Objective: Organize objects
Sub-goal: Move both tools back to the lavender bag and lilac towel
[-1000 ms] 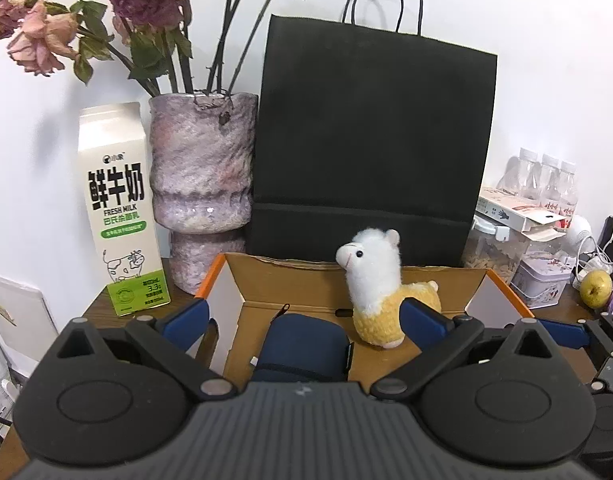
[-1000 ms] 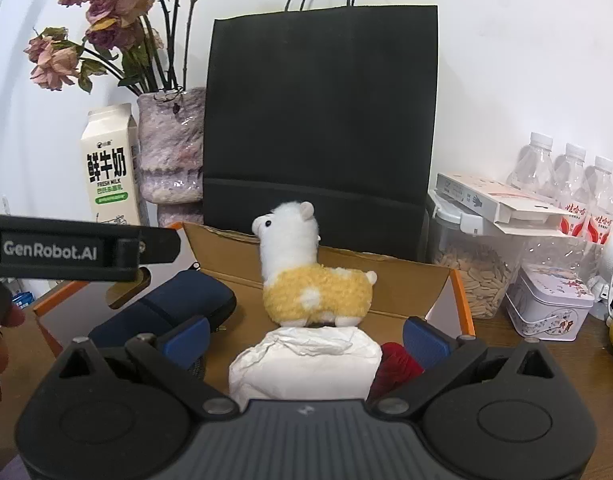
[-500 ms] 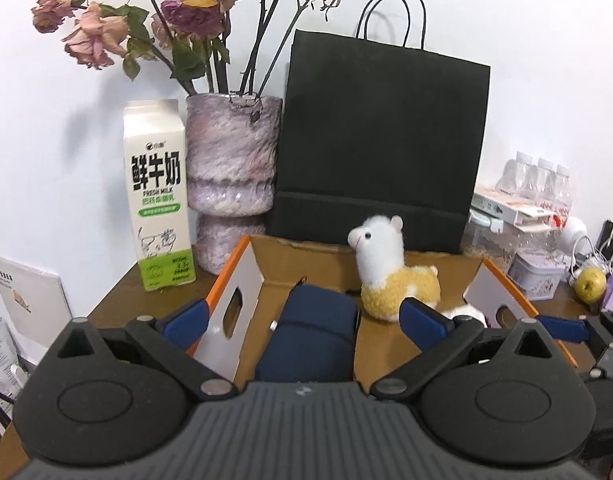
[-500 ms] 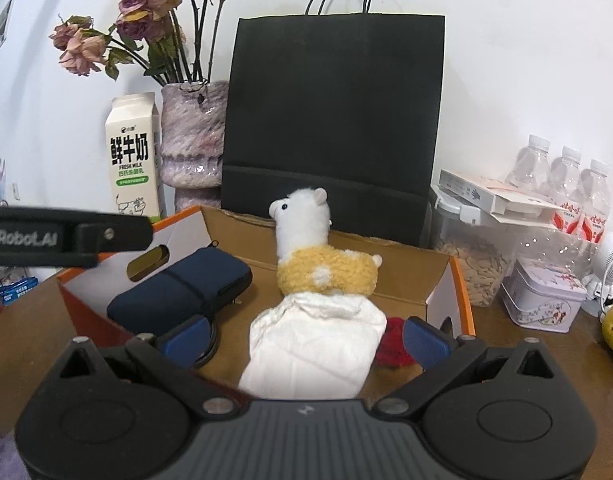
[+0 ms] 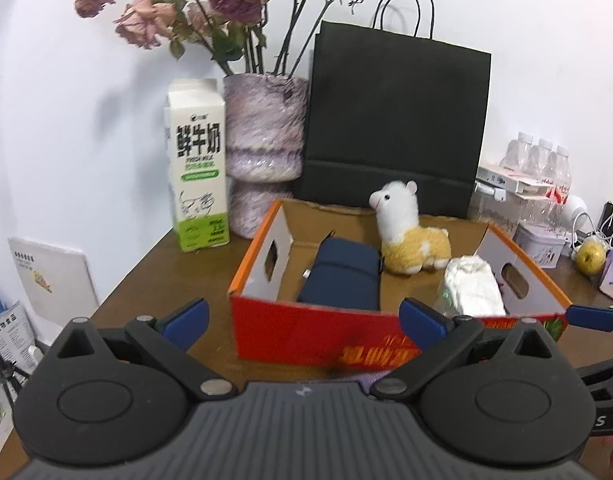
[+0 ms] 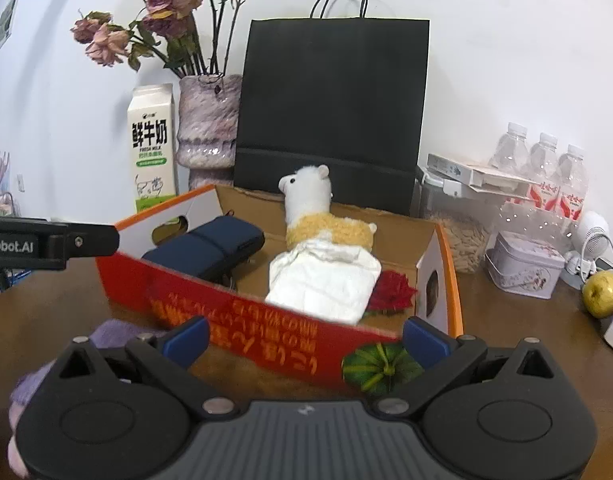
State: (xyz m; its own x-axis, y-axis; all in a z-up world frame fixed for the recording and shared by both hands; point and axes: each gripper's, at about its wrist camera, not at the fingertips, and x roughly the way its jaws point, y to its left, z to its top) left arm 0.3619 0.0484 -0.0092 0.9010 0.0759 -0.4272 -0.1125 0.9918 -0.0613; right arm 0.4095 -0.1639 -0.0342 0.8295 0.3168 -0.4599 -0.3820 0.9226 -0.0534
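You are working at a brown wooden table (image 5: 154,280) pushed against a plain white wall (image 5: 86,120), and its back edge is crowded. From left to right along the wall stand a green-and-white milk carton (image 5: 197,168), a mottled purple vase (image 5: 266,152) of dried roses (image 5: 242,4), and a tall black paper bag (image 5: 394,128) with cord handles. Further right are a clear container of seeds (image 6: 462,236), a flat white box (image 6: 478,172) resting on it, three water bottles (image 6: 546,172), a small patterned tin (image 6: 526,268) and a yellow-green apple (image 6: 602,294). A white booklet (image 5: 50,276) leans at the table's left edge. In the middle of the table sits the open cardboard box (image 5: 338,336), red on its near wall with orange rims. Inside it you have a navy pouch (image 5: 342,276) on the left, an alpaca plush (image 5: 406,236) upright at the back, a white tissue pack (image 6: 326,280) just in front of the plush, and a red rose (image 6: 390,290) touching the pack's right side. Outside the box, against its near wall, lie a green striped pumpkin (image 6: 380,368) and something soft and purple (image 6: 114,334), both on the table. Your left gripper (image 5: 302,320) and your right gripper (image 6: 304,338) each hover on the near side of the box with jaws spread wide and nothing between them.
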